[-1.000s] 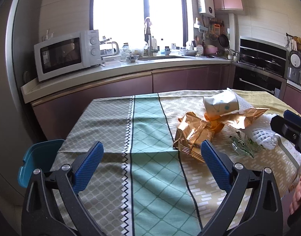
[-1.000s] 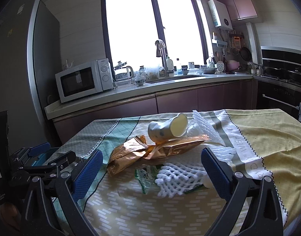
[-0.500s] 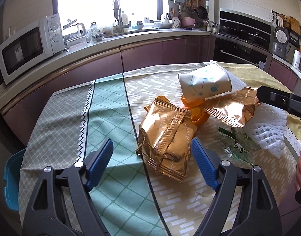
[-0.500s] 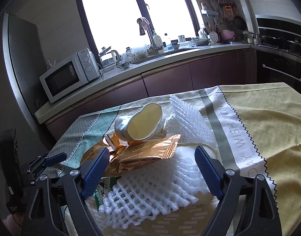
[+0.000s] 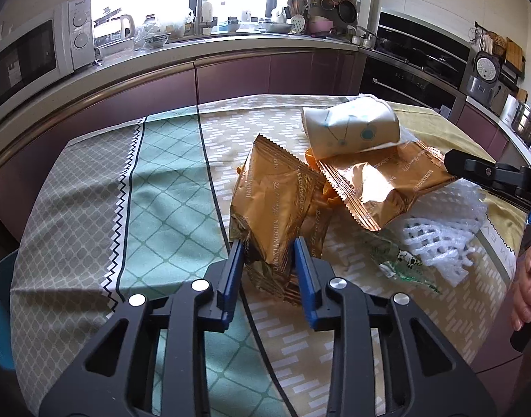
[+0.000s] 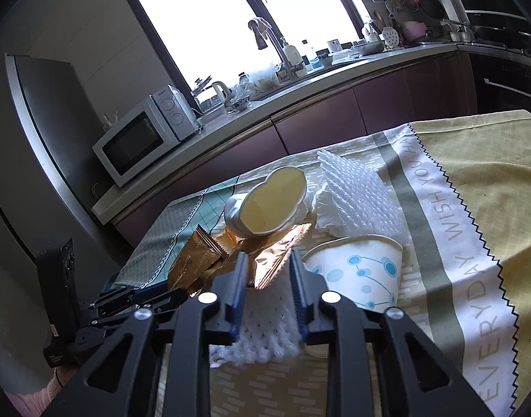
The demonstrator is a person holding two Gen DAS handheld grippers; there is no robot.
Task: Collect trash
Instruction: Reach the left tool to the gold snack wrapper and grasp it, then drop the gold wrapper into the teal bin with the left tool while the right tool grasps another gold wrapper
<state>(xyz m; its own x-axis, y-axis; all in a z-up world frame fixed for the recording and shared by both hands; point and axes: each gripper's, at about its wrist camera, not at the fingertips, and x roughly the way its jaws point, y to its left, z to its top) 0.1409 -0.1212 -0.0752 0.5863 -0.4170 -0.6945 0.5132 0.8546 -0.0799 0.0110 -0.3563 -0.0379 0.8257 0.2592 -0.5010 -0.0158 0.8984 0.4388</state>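
The left hand-held gripper (image 5: 269,253) is closing on the near gold wrapper (image 5: 279,208) lying mid-desk (image 5: 91,208); the right hand-held gripper (image 6: 267,274) is closing on white foam netting (image 6: 262,316). The slick wrapper risks slipping free, and the lifting netting risks toppling the paper cup (image 6: 359,274) lying against it.

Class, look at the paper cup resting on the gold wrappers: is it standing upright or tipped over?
Tipped over. The paper cup lies on its side across a gold wrapper, its open mouth facing the right wrist camera.
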